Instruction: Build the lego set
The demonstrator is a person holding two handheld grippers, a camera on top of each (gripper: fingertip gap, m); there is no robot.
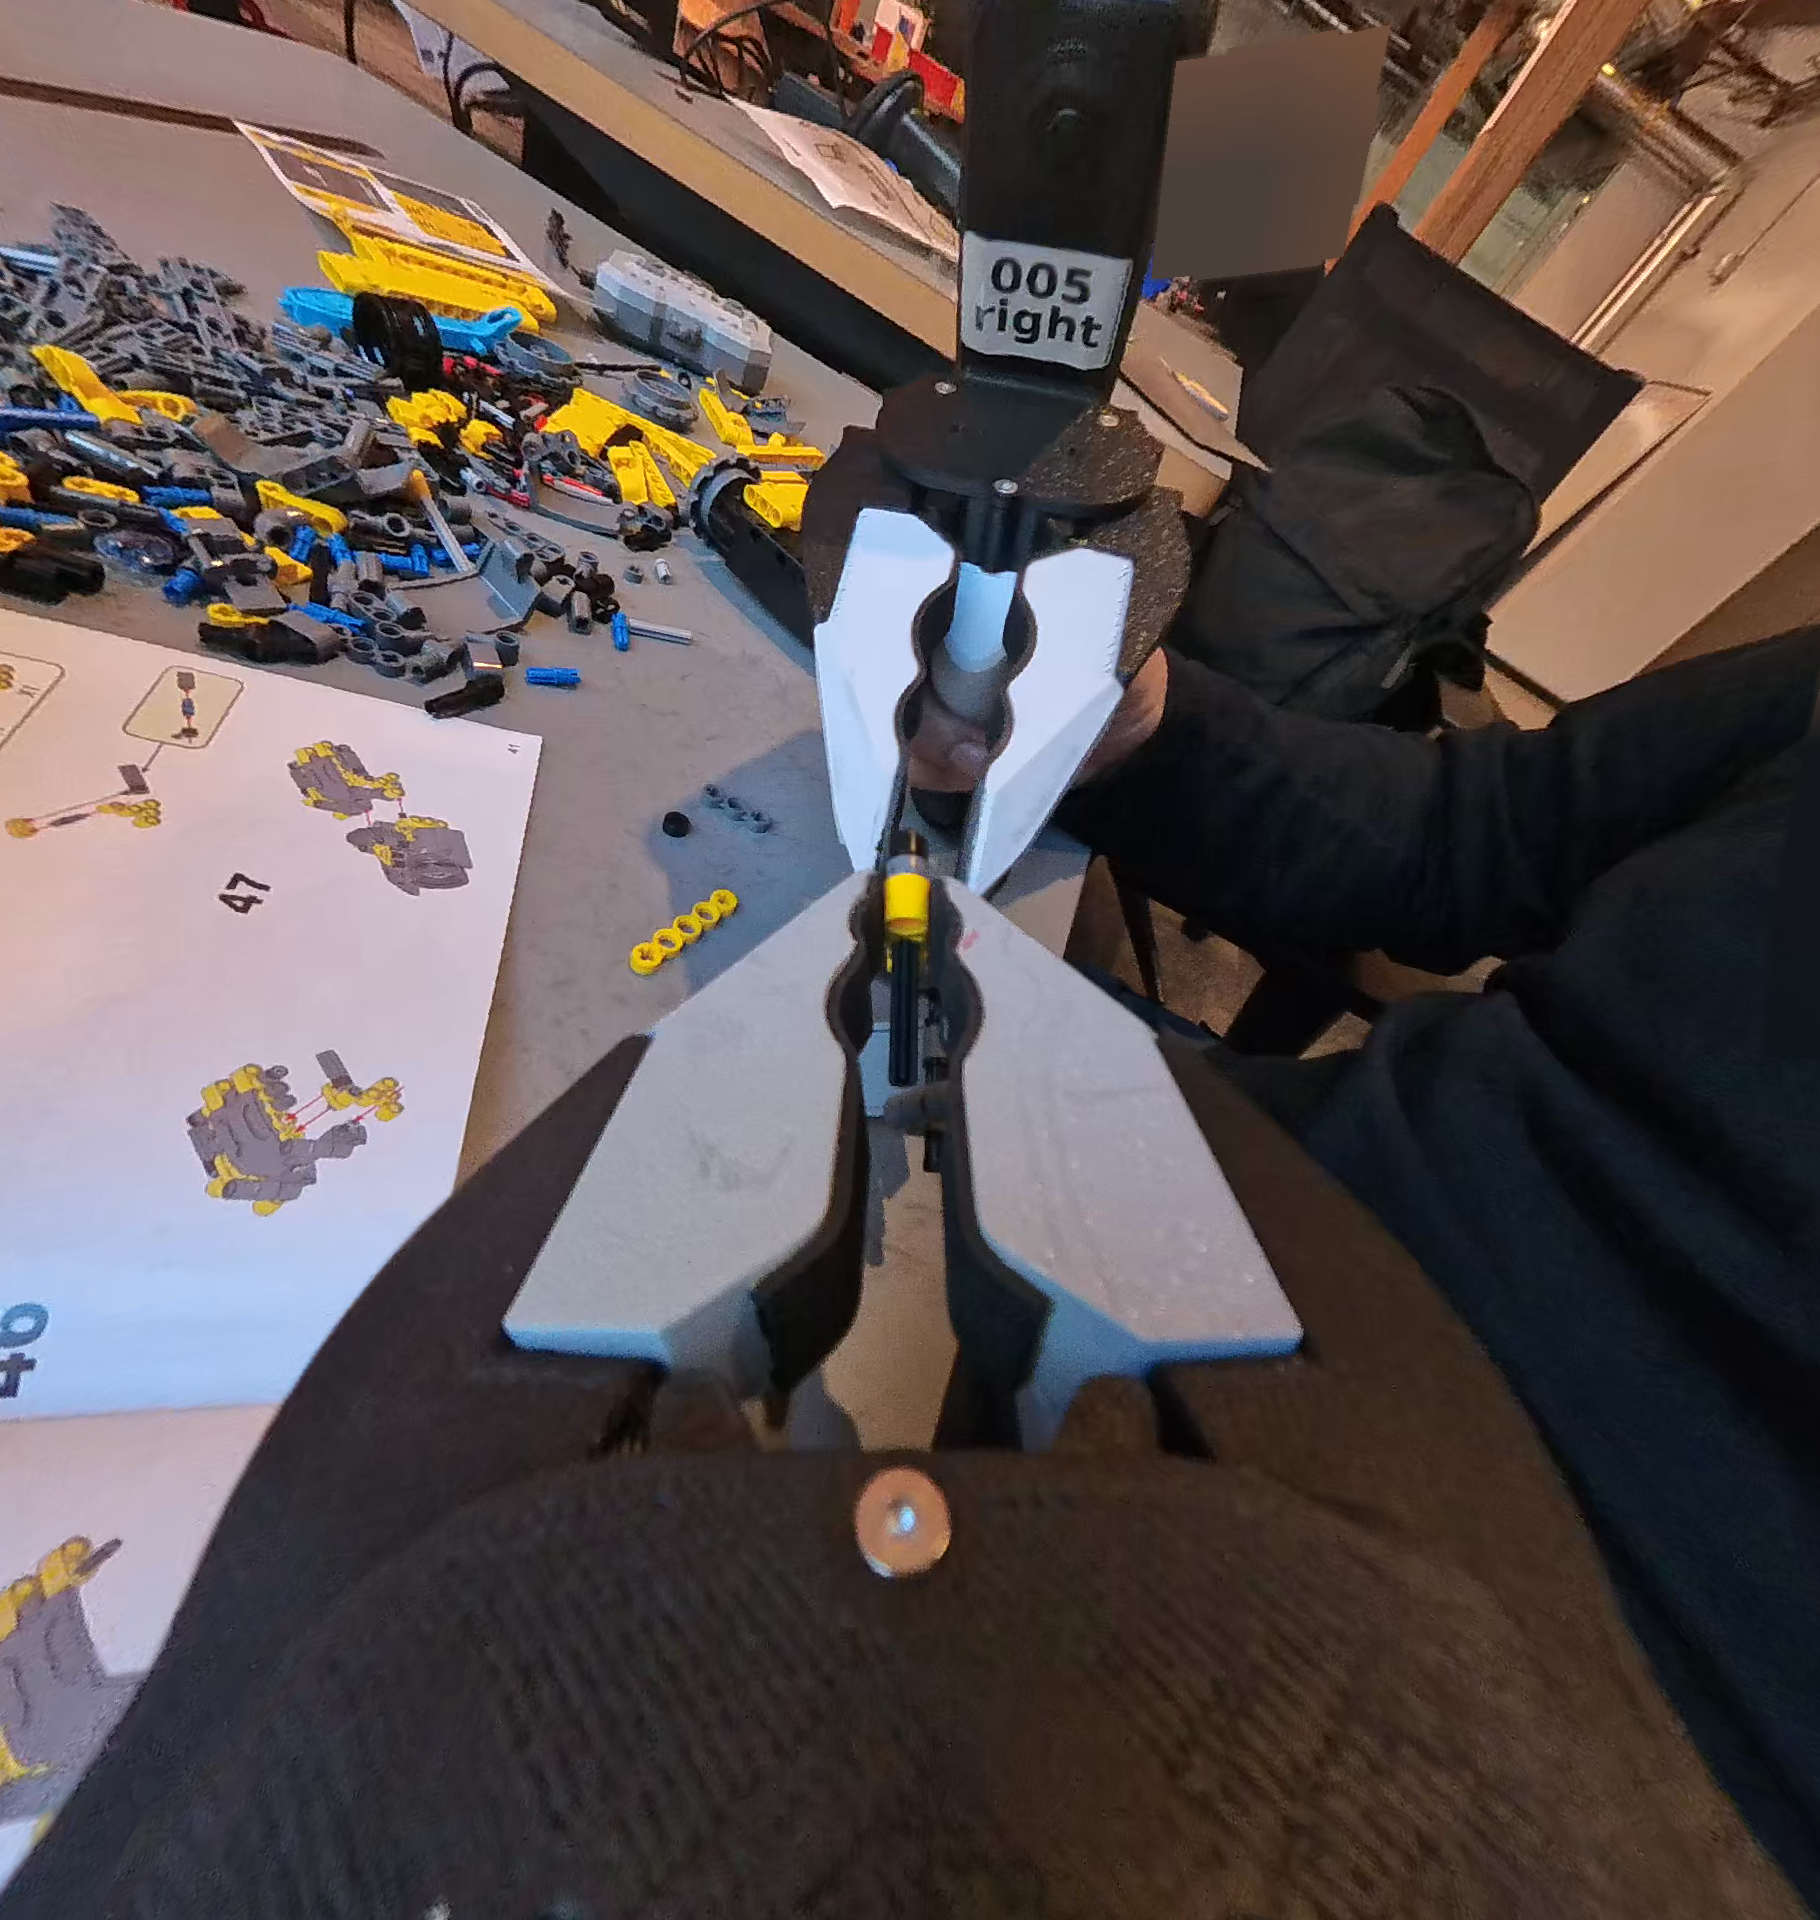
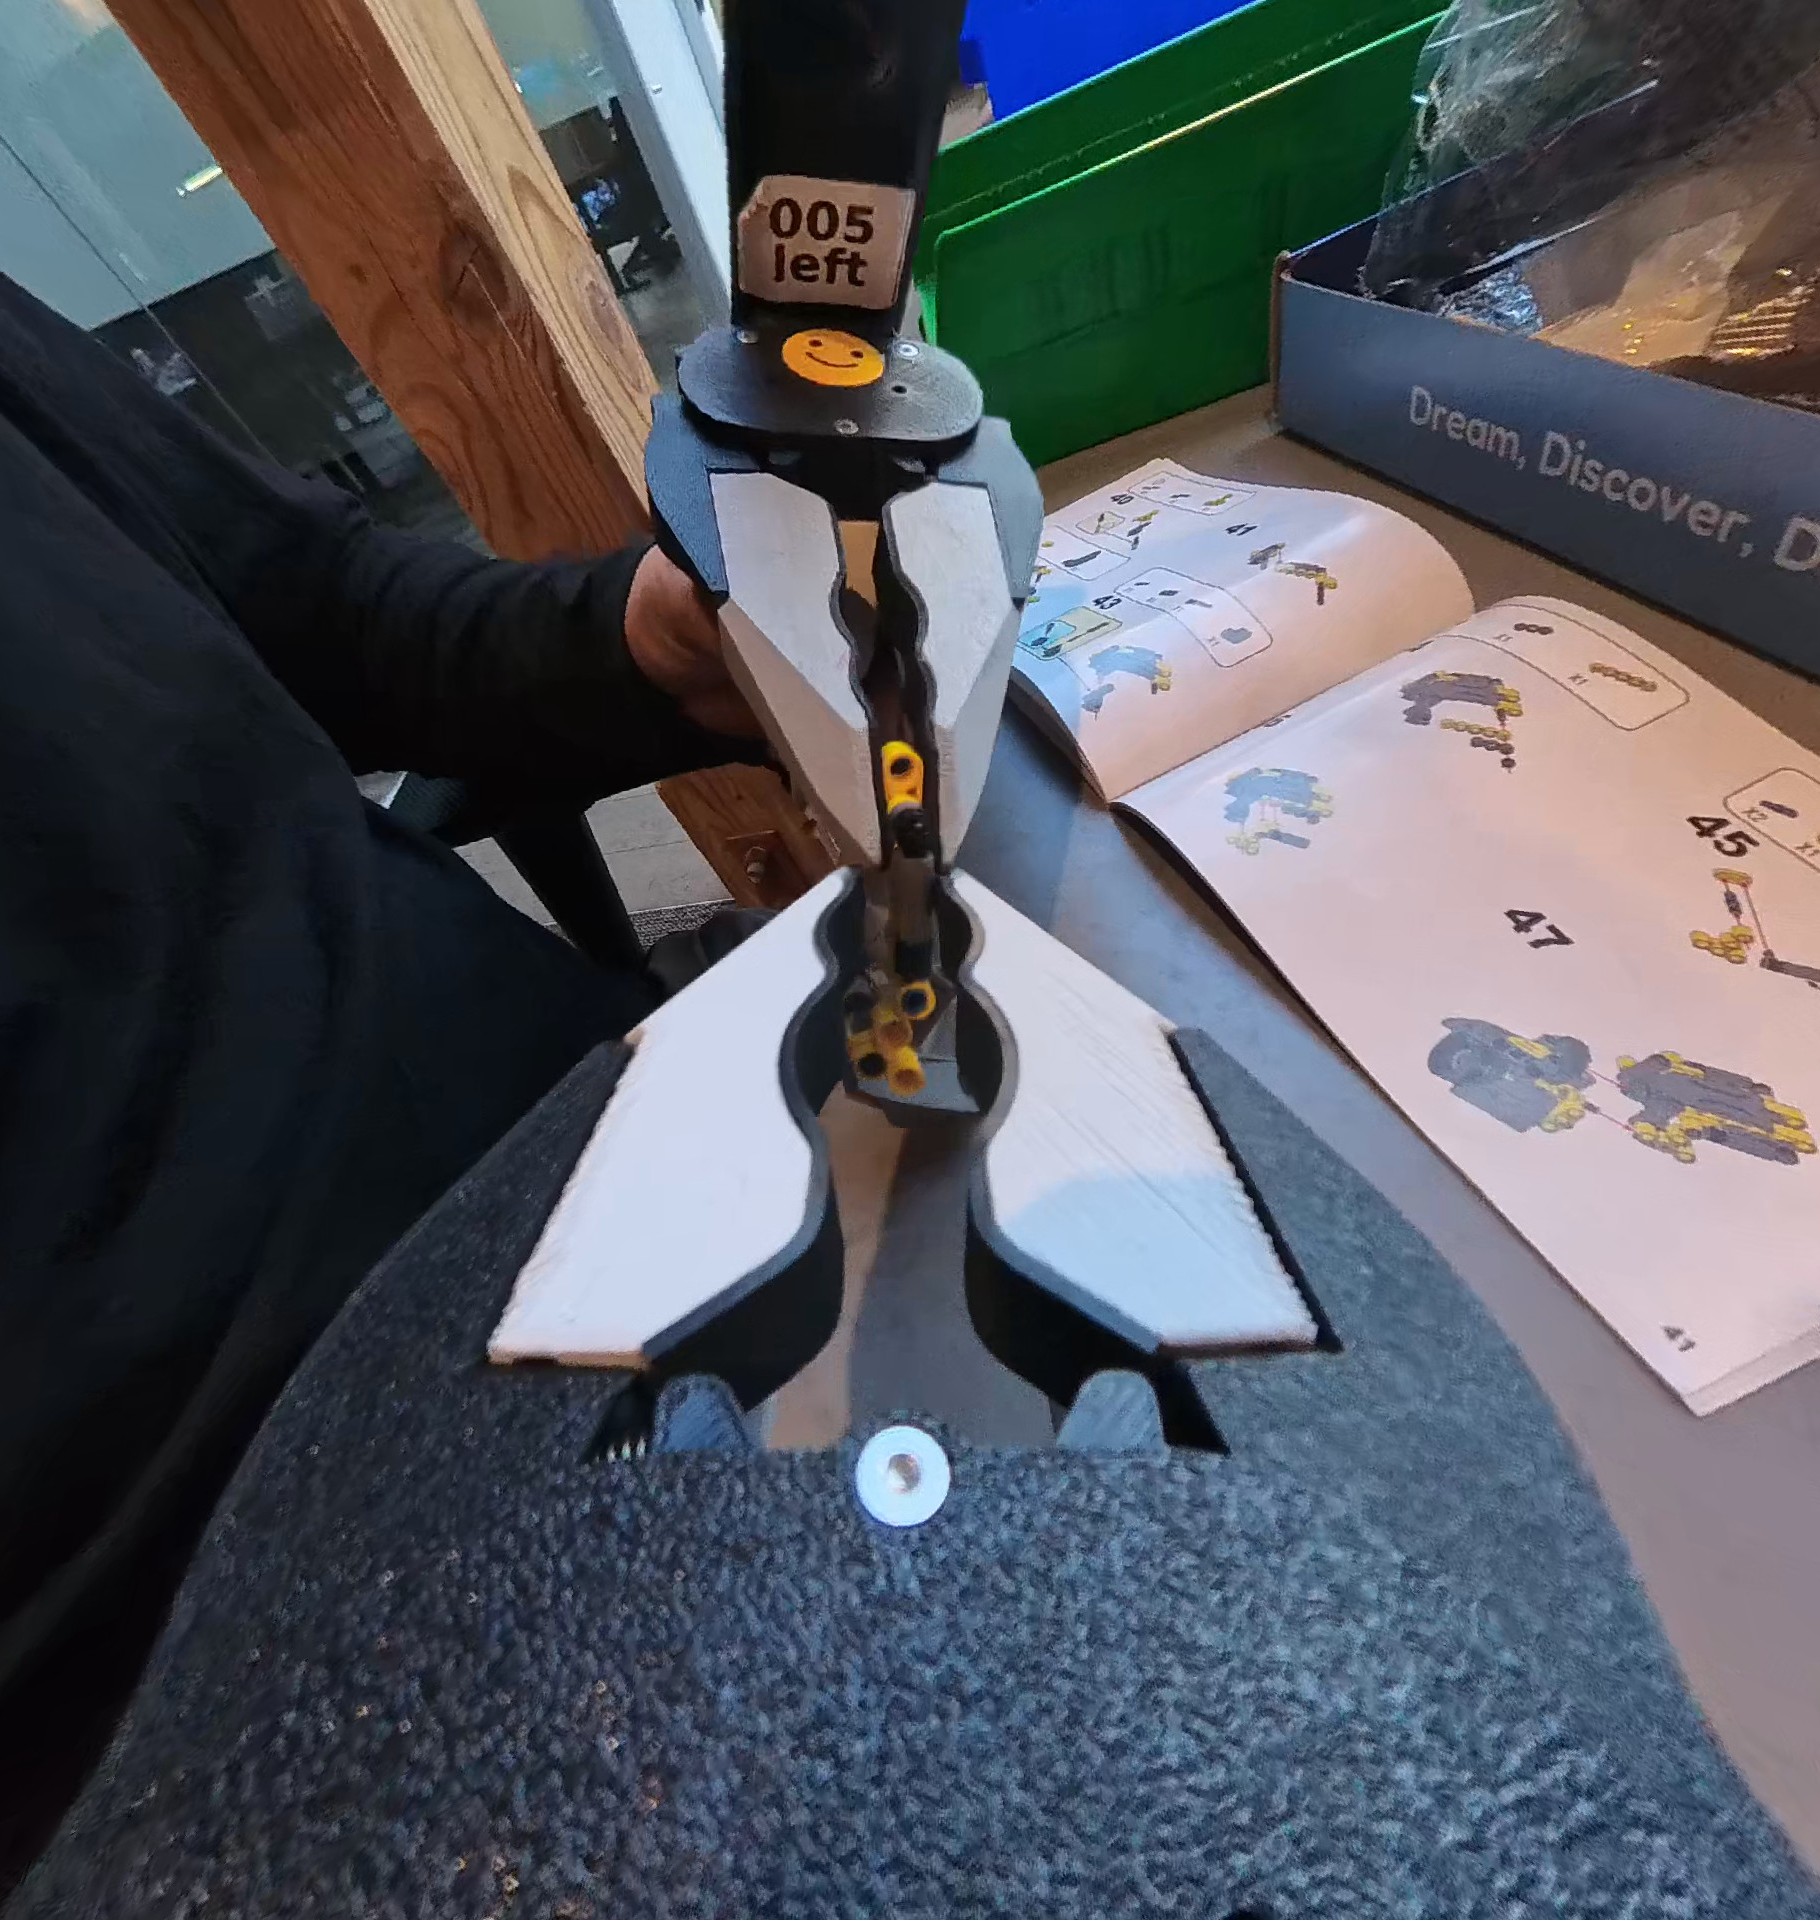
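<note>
The left claw (image 1: pixel 906 890) is closed narrowly on a yellow bush (image 1: pixel 904 902) that sits on a black axle (image 1: pixel 901 1023); the axle runs back toward 6 o'clock between its fingers. Facing it from 12 o'clock, the right claw (image 1: pixel 916 847) meets it almost tip to tip. A hand (image 1: pixel 947 743) grips the handle behind it.

In the right wrist view, the right claw is pinched on a thin rod (image 2: pixel 908 920). A yellow cluster (image 2: pixel 890 1029) of connectors hangs at the rod's near end, inside the wide hollow of the fingers. I cannot tell whether rod and axle are already one piece.

Both holds look slim, so each part may pivot. Keeping the two claws on one straight line and pressing only along it seems wise.

All this hangs just off the worktop (image 1: pixel 615 748) edge. At 9 o'clock lies an open instruction booklet (image 1: pixel 262 935), at 10 o'clock a pile of loose pieces (image 1: pixel 262 416). A yellow five-hole beam (image 1: pixel 682 932) lies near the left claw's tips.
</note>
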